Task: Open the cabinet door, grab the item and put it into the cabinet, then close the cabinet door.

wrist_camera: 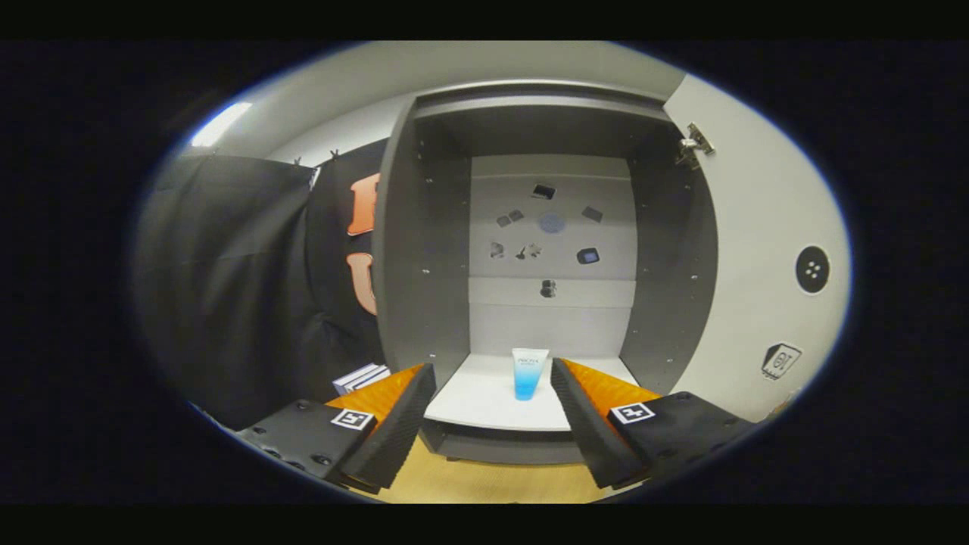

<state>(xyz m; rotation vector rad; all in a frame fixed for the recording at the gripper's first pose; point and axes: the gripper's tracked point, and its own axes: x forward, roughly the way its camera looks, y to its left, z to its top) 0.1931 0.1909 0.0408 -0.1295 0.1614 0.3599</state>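
The grey cabinet [424,250] stands open straight ahead, its white door [757,250] swung out to the right with a hinge [695,145] showing near the top. A small tube [529,372], white above and blue below, stands upright on the cabinet's white bottom shelf [484,405]. My gripper [493,377] is open, held just outside the cabinet. The tube is seen between my fingertips [412,401] but beyond them, and neither touches it.
Small stickers [551,222] dot the cabinet's back panel. Black cloth hangs to the left of the cabinet. A white stack like books [362,376] lies behind the left finger. A wooden surface [484,481] runs below the cabinet's front. The door bears a round black knob [812,269].
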